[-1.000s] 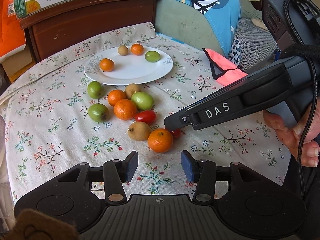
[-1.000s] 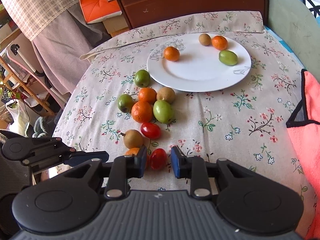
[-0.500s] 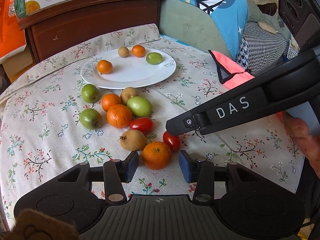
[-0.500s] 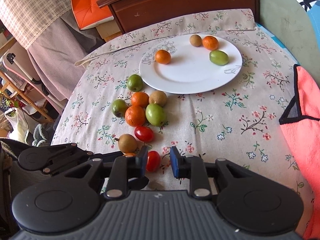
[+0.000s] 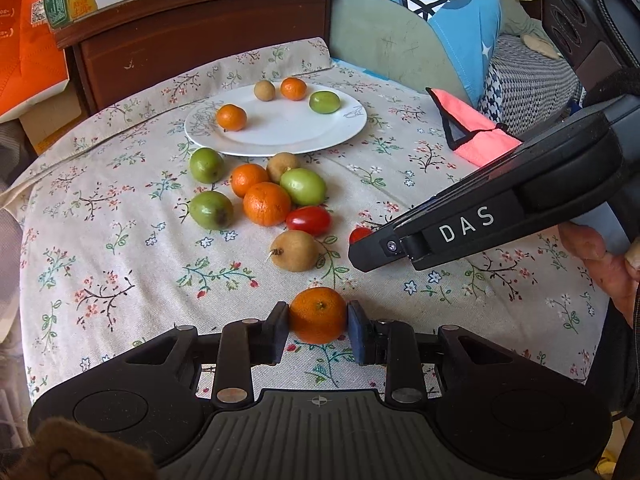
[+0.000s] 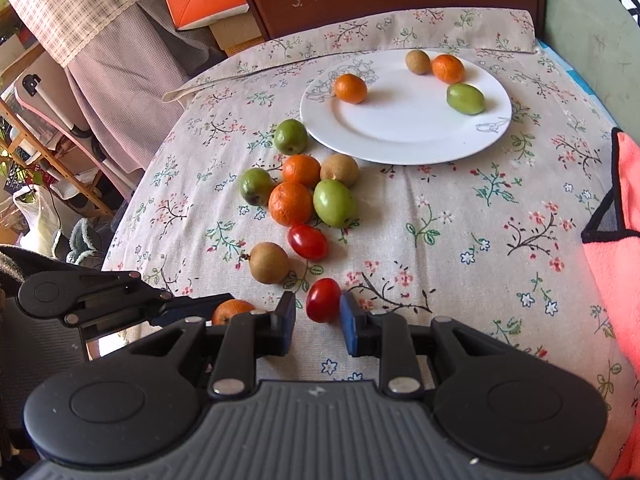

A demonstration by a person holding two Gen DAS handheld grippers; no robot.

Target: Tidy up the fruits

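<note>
The round white ceramic plate (image 6: 404, 136) holds two small oranges, one green plum-like fruit and one brown one, while a loose cluster of fruit lies on the flowered tablecloth (image 5: 120, 248) in front of it. The left gripper (image 5: 318, 316) has its pads pressed against a dimpled, bright orange mandarin (image 5: 318, 314) at the near edge (gripping it), and the right gripper (image 6: 318, 314) stands open around a glossy red cherry tomato (image 6: 323, 300), touching neither side. Only the left view shows the blue cushion (image 5: 448, 12).

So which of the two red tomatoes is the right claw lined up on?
The near tomato, sitting between the right claw fingers; the other tomato lies farther off beside the brown fruit.
</note>
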